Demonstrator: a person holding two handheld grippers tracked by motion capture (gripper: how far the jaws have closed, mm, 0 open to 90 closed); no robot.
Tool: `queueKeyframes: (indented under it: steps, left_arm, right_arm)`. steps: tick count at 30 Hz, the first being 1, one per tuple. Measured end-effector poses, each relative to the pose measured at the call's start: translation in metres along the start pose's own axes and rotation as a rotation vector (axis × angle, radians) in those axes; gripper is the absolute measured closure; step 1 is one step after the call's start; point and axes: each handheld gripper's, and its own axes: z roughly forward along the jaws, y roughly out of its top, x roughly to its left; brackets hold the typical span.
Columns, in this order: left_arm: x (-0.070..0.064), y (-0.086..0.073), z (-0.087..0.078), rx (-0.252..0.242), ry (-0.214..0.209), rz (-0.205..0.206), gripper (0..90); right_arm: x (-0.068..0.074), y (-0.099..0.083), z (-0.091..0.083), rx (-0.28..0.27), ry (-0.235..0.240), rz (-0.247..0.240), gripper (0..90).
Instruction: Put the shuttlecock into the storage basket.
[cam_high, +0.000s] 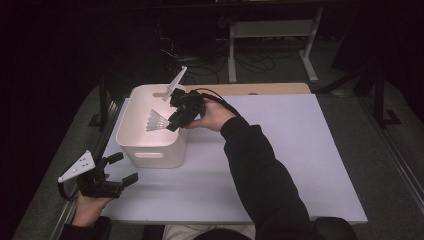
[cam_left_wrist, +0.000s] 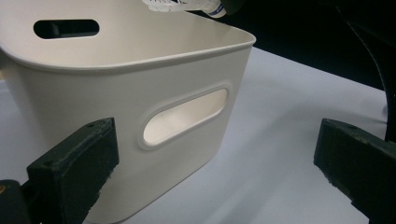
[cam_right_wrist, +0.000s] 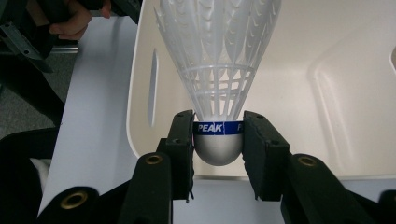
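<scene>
White shuttlecock (cam_right_wrist: 219, 70) sits pinched by its cork in the right gripper (cam_high: 176, 120), held over the bin (cam_high: 131, 136) on the table (cam_high: 280, 150) — open only once well inside the rim (feathers lead). Right arm reaches forward; left gripper (cam_high: 117, 170) rests wide, empty, beside the bin.

Right arm: dark sleeve, reaching forward and leftward from the near edge, forearm raised.
Right hand (cam_high: 212, 116): wrapped round the gripper body, knuckles up.
Right gripper (cam_high: 172, 121): tilted down to the left; fingers (cam_right_wrist: 180, 140) closed on a shuttlecock (cam_right_wrist: 219, 70) at its rounded base, skirt pointing away.
Left hand (cam_high: 90, 205): low at the near left corner, holding its gripper from below.
Left gripper (cam_high: 122, 167): level, pointing right; fingers (cam_left_wrist: 74, 163) spread wide apart, nothing between them.
</scene>
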Motion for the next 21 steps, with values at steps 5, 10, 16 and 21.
queueKeyframes:
  steps: [5, 10, 16, 21]
  left_arm:
    - [0.0, 0.0, 0.0, 0.0, -0.001, -0.001, 0.0]
    - [0.0, 0.0, 0.0, 0.0, 0.0, -0.001, 0.0]
    - [0.0, 0.0, 0.0, 0.001, -0.001, 0.0, 0.0]
    - [0.0, 0.0, 0.0, 0.0, -0.001, 0.001, 0.0]
  right_arm:
    - [0.0, -0.001, 0.007, 0.005, 0.01, -0.001, 63.6]
    - [-0.001, -0.002, 0.012, 0.01, 0.018, 0.001, 63.6]
    - [0.001, -0.001, 0.019, 0.021, 0.026, -0.001, 63.6]
    - [0.001, -0.001, 0.024, 0.029, 0.031, -0.001, 63.6]
